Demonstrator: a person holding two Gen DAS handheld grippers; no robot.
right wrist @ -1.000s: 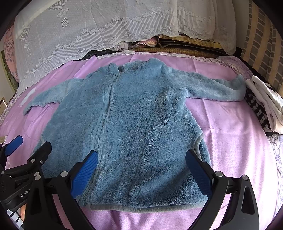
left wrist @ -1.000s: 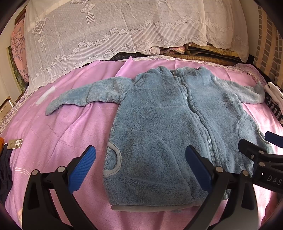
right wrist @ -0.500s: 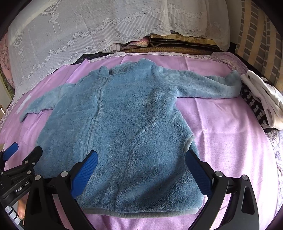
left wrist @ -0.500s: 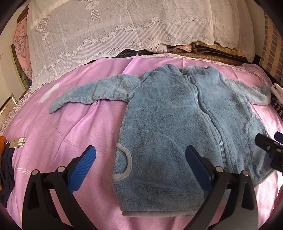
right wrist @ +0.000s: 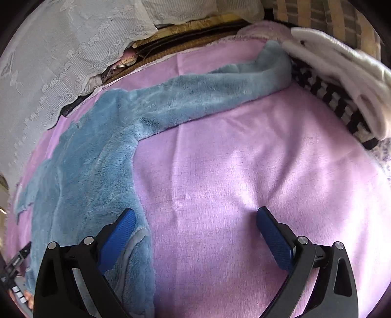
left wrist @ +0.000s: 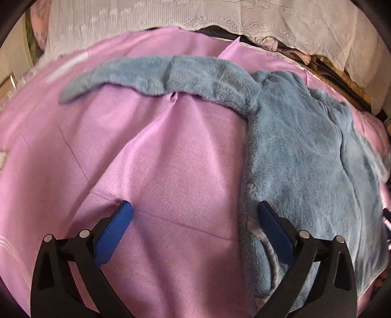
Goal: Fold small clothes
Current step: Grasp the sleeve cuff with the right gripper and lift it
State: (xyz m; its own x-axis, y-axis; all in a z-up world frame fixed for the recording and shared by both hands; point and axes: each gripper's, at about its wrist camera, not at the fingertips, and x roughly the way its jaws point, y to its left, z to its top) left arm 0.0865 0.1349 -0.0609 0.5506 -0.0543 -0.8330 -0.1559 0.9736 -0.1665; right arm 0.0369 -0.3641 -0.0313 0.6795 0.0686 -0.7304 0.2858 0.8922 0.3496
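Left wrist view: pink bedsheet (left wrist: 171, 156) filling most of the frame, creased and sunlit; white lace cover (left wrist: 268, 22) draped along the far edge; blue fleece jacket (left wrist: 305, 151) lying flat, front up, on the right half, zip (left wrist: 342, 146) running down its middle; one sleeve (left wrist: 156, 75) stretched out leftward across the sheet, cuff end blurred; grey-trimmed pocket edge (left wrist: 267, 247) low on the jacket, just beside the right blue pad; left gripper (left wrist: 195, 215) spread wide and empty, low over the sheet, left pad (left wrist: 114, 234) over bare sheet, right pad (left wrist: 276, 234) over the jacket's side edge, contact not clear enough to tell.

Right wrist view: same pink bedsheet (right wrist: 244, 171) across the centre and right; jacket (right wrist: 85, 171) on the left half, other sleeve (right wrist: 207, 93) reaching toward the upper right, cuff close to a pile of laundry; white folded garment (right wrist: 342, 68) on top of a black-and-white checked cloth (right wrist: 330, 97) at the right edge; lace cover (right wrist: 61, 61) at upper left; right gripper (right wrist: 195, 217) likewise spread wide, grasping nothing, left pad (right wrist: 117, 237) over the jacket's side near the grey hem trim (right wrist: 136, 242), right pad (right wrist: 273, 237) over bare sheet; black part of the other tool (right wrist: 14, 264) at the lower left edge, fingertips (right wrist: 28, 299) of a person just visible below it.
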